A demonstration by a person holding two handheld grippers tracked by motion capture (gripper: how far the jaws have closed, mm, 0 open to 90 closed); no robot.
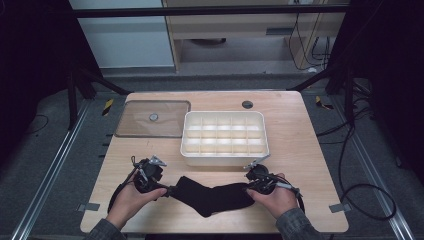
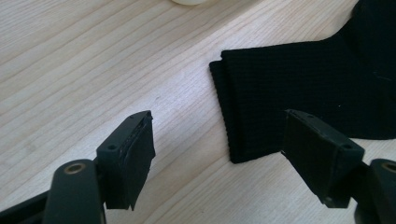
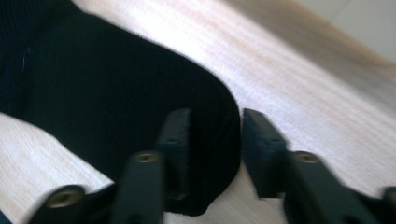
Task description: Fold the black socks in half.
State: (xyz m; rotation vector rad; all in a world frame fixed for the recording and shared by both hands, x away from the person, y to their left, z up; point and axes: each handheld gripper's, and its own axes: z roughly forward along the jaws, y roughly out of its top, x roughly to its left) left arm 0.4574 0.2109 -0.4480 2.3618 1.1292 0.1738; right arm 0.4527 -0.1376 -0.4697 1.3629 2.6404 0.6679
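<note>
A black sock (image 1: pixel 215 195) lies flat on the wooden table (image 1: pixel 300 150) near its front edge, between my two grippers. My left gripper (image 1: pixel 169 190) is at the sock's cuff end. In the left gripper view its jaws (image 2: pixel 219 154) stand wide apart and the ribbed cuff (image 2: pixel 252 107) lies partly between them, untouched by the pads. My right gripper (image 1: pixel 248 189) is at the toe end. In the blurred right gripper view its jaws (image 3: pixel 215 147) are close together with the rounded toe (image 3: pixel 210 121) pinched between them.
A white tray (image 1: pixel 225 159) divided into several compartments stands just behind the sock, mid-table. A clear flat lid (image 1: pixel 135 122) with a round knob lies at the back left. A dark round hole (image 1: pixel 247 104) sits near the far edge. Bare wood lies right of the tray.
</note>
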